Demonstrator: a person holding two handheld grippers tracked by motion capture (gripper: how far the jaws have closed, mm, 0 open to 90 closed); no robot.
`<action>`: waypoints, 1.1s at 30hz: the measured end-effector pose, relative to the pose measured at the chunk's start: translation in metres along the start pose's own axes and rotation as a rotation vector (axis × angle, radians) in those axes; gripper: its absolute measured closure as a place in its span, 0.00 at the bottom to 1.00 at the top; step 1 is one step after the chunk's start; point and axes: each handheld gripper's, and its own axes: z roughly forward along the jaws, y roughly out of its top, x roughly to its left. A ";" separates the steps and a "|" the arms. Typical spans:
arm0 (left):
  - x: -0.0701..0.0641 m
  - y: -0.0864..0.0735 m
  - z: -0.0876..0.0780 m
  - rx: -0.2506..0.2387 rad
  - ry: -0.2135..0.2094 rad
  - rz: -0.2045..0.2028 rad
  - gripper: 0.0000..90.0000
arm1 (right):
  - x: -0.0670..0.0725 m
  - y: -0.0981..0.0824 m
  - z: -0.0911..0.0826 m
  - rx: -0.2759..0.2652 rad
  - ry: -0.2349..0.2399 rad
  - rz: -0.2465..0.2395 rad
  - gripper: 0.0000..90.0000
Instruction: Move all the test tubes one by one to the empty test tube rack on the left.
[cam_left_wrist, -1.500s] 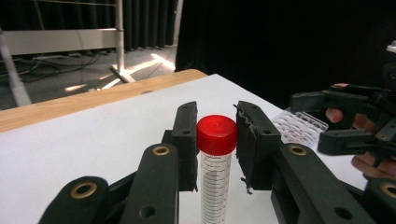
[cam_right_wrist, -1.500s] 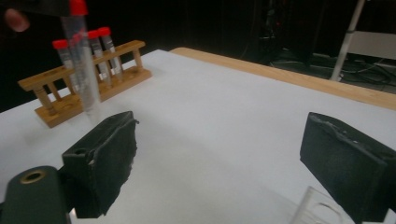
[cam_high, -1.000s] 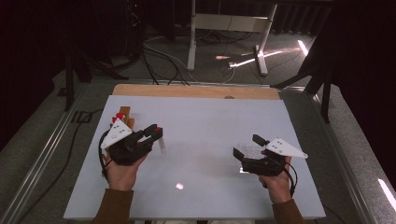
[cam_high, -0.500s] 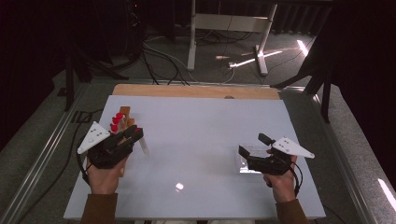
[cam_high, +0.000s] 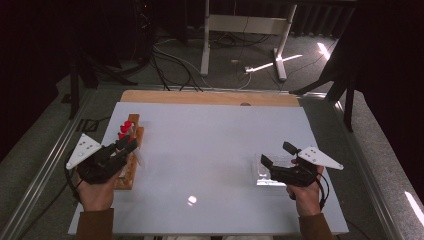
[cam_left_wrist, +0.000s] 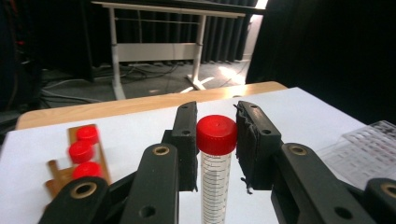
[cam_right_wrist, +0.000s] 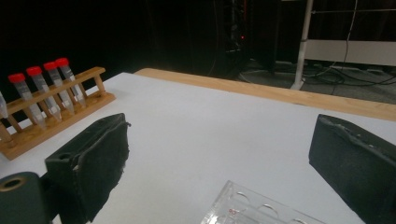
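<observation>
White table legs (cam_high: 205, 42) and floor cables (cam_high: 170, 57) beyond.

White surface (cam_high: 210, 150) with a bare wooden strip (cam_high: 210, 97) along its far edge. On it: a wooden tube rack (cam_high: 131, 160) near the left edge, holding red-capped tubes (cam_right_wrist: 46, 86); a clear plastic well plate (cam_high: 265, 172) lying flat toward the right, well apart from the rack.

Your left gripper (cam_high: 131, 144) and right gripper (cam_high: 276, 154) are black, each topped by a grey three-cornered plate, trailing black cable; your sleeves are brown.
</observation>
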 end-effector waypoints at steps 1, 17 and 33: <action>0.001 0.000 -0.001 0.001 0.012 0.003 0.79 | 0.000 0.000 -0.001 -0.001 -0.002 0.003 0.06; 0.020 0.000 -0.021 -0.029 0.141 0.007 0.79 | -0.008 0.001 -0.006 -0.021 -0.025 0.014 0.05; 0.036 -0.035 -0.003 0.012 0.186 -0.002 0.79 | -0.011 0.001 -0.009 -0.028 -0.035 0.018 0.05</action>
